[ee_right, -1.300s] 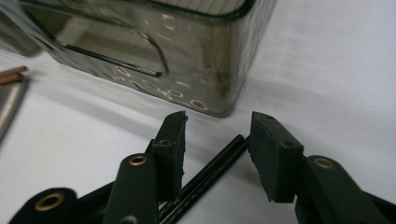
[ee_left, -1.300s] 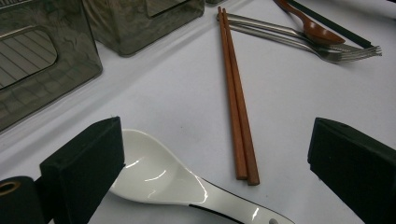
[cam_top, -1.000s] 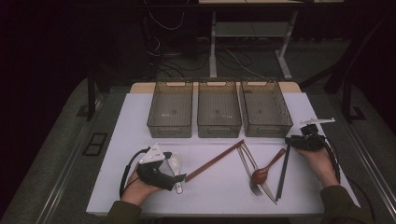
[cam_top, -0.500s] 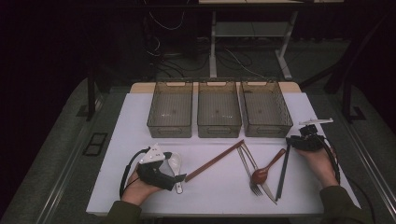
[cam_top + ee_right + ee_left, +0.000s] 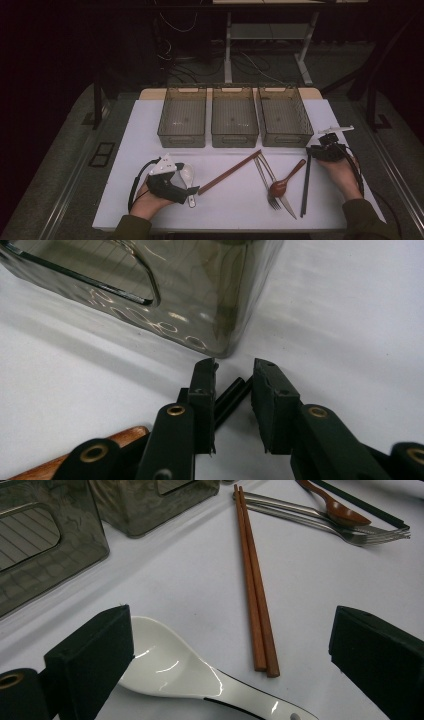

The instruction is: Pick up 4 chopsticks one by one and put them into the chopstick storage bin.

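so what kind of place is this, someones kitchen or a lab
Most likely a lab or recording workspace, not a kitchen: a white table holds three empty bins and laid-out cutlery, with cables and bare desk legs on a dark floor behind.

The room is dark, and light falls mainly on the white table (image 5: 150,120), whose top looks bright against the gloom. Grey floor (image 5: 65,165) surrounds it on 3 sides. Behind the table stands a light metal frame (image 5: 229,50) with 2 splayed legs, and loose cables (image 5: 180,25) trail over the floor near it. A dark double-square plate (image 5: 101,154) lies at the table's left.
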A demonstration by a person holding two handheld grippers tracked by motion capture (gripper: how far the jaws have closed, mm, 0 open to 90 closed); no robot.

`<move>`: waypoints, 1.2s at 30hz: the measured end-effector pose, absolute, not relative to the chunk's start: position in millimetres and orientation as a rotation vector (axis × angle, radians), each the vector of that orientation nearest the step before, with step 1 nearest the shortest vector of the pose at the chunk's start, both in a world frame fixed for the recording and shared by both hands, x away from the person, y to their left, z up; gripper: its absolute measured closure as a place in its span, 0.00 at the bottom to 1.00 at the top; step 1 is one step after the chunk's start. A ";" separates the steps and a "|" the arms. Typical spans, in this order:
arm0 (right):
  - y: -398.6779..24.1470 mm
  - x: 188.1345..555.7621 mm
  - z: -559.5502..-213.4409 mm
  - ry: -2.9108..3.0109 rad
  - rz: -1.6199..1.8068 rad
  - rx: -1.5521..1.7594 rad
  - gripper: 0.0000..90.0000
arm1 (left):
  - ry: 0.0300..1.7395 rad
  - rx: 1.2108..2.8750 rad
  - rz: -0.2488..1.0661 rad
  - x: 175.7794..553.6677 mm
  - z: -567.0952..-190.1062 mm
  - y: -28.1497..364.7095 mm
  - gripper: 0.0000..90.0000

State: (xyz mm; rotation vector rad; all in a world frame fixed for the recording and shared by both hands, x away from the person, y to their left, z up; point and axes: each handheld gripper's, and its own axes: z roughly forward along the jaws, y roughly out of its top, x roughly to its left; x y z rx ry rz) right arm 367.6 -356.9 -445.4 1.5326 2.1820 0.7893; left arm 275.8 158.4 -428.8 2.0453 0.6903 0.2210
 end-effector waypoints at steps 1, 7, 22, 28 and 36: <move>-356.9 367.9 -445.1 2.184 0.784 1.530 0.80 | 0.691 2.044 0.221 275.9 -428.7 158.4 0.04; -356.9 368.3 -445.0 2.194 0.784 1.518 0.83 | 0.691 2.043 0.218 275.9 -428.8 158.3 0.04; -352.7 366.6 -441.2 2.248 0.819 1.450 0.99 | 0.684 2.048 0.217 275.8 -428.7 158.5 0.04; -347.2 366.8 -444.3 2.269 0.796 1.442 0.93 | 0.685 2.045 0.217 275.7 -428.5 158.9 0.04; -354.7 359.8 -434.0 2.227 0.861 1.445 0.81 | 0.691 2.039 0.218 275.5 -428.1 159.9 0.04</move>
